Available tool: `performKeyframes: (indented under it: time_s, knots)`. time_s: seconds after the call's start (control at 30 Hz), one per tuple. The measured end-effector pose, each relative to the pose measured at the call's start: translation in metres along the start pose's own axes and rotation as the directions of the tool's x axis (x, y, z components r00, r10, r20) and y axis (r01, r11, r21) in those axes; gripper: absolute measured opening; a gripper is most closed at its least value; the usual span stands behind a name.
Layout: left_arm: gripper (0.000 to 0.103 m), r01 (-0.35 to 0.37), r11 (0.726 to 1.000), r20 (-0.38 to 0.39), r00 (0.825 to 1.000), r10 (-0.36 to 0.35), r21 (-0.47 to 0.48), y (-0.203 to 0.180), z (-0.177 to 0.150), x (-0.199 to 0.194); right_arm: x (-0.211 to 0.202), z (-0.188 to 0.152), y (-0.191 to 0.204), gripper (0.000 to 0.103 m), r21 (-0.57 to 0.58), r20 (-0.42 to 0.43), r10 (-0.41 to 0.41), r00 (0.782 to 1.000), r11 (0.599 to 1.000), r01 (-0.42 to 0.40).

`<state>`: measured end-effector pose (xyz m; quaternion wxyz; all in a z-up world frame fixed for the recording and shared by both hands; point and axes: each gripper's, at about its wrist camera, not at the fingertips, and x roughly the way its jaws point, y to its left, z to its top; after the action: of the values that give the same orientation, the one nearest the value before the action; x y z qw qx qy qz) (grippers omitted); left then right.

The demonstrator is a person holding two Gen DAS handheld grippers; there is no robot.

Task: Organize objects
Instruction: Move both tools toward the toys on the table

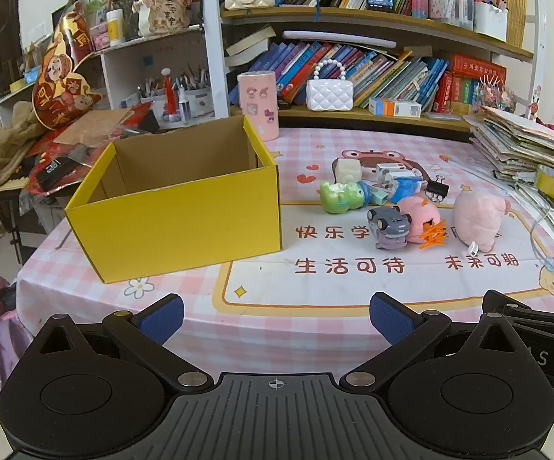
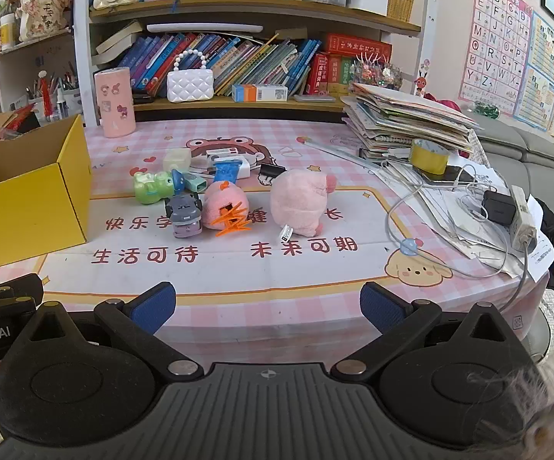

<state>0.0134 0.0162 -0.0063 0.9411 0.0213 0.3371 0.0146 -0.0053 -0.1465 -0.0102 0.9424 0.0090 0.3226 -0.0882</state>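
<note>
An empty yellow cardboard box (image 1: 177,207) (image 2: 27,199) stands open on the left of the pink checked table. To its right lies a cluster of small toys: a green frog toy (image 1: 338,197) (image 2: 152,188), a grey toy car (image 1: 388,226) (image 2: 184,212), a pink plush with orange legs (image 1: 420,220) (image 2: 225,211), a larger pink pig plush (image 1: 478,218) (image 2: 300,199), a black binder clip (image 1: 438,189) (image 2: 273,170) and small white and blue items. My left gripper (image 1: 277,318) and right gripper (image 2: 267,306) both hover open near the table's front edge, nothing between their fingers.
A pink cylinder holder (image 1: 258,104) (image 2: 115,101) stands behind the box. A stack of books and papers (image 2: 403,119) with a yellow tape roll (image 2: 428,155), cables and chargers (image 2: 507,211) fills the right side. Bookshelves run along the back.
</note>
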Motion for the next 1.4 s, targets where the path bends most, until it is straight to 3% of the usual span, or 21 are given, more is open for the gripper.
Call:
performKeyframes:
  time_s: [1.4]
  knots:
    - [0.103,0.022,1.000,-0.042,0.999,-0.022,-0.009,-0.006,0.009,0.019,0.018,0.008,-0.002,0.103,-0.017,-0.035,-0.015,0.999,1.000,0.015]
